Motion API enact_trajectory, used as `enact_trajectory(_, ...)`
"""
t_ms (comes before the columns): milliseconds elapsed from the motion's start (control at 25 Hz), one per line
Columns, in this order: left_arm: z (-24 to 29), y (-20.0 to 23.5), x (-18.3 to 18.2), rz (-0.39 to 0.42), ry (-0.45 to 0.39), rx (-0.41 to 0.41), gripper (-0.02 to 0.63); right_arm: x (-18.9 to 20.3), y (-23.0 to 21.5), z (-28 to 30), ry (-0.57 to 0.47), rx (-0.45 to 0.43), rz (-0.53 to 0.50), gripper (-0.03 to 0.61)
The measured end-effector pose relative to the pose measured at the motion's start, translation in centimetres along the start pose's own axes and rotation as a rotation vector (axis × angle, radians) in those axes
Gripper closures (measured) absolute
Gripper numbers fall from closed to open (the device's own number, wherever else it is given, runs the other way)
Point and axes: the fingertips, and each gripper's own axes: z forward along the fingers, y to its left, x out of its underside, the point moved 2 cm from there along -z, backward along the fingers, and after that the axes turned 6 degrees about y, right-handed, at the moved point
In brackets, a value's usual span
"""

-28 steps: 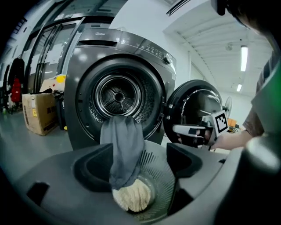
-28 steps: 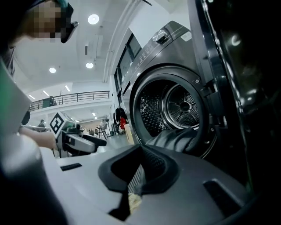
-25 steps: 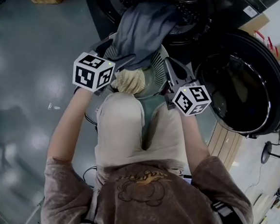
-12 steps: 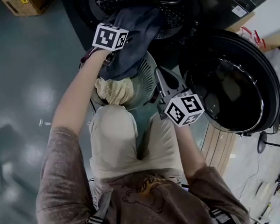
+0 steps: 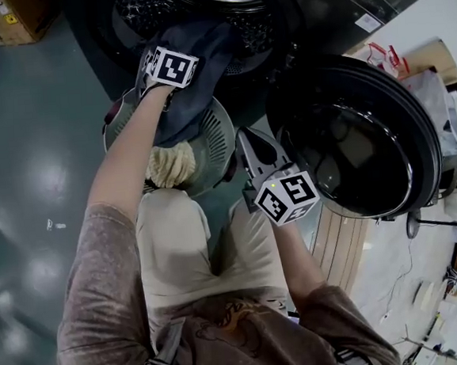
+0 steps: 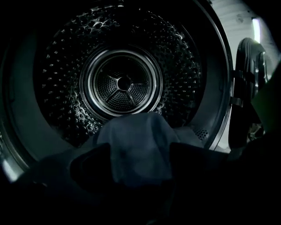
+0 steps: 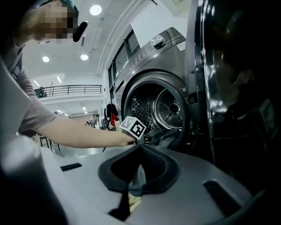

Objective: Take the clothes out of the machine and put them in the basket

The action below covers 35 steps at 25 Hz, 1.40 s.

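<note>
Left claw (image 6: 142, 166), apart but just narrowing, straddled the dark garment (image 6: 131, 140) to seize it. Right claw (image 7: 139, 148) clamped the basket (image 5: 218, 135), likely steadying it.

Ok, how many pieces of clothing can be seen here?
2: a dark grey garment draped from the machine into the basket, and a cream one in the basket. More may be hidden.

I'm getting a very dim left gripper view: only the drum (image 6: 120, 83) is glinting, and everything below the drum is sinking into black. In the right gripper view, ceiling lamps (image 7: 95, 9) above the drum are glaring and edges are bowing. Left of the drum, the head view's floor (image 5: 37, 171) is reflecting soft patches.
</note>
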Motion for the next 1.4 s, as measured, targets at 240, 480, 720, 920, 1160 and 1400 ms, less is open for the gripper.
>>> enact_trajectory(240,-1.3,0.2,0.8,-0.117,-0.003,0.039,0.54,0.1,-0.1,-0.5,-0.008,0.009,0.014,0.581)
enact_trajectory(480,-4.3,-1.3,1.2,-0.138,-0.024,0.107,0.569,0.0,0.3,-1.0,-0.022,-0.001,0.016,0.581)
enact_trajectory(720,-9.6,-3.5,3.2,-0.112,-0.056,0.179,0.572,-0.3,0.6,-0.9,-0.045,-0.023,0.022,0.581)
enact_trajectory(920,-14.7,-4.9,5.9,-0.094,-0.06,0.207,0.572,-0.2,0.7,-0.9,-0.042,-0.047,0.017,0.581)
enact_trajectory(1160,-19.7,-6.0,10.8,-0.097,-0.027,0.225,0.572,0.0,0.7,-0.4,-0.048,-0.068,0.026,0.581)
enact_trajectory(1400,-22.9,-6.6,15.2,-0.124,0.025,0.229,0.572,0.1,1.7,0.5,-0.053,-0.099,0.039,0.581)
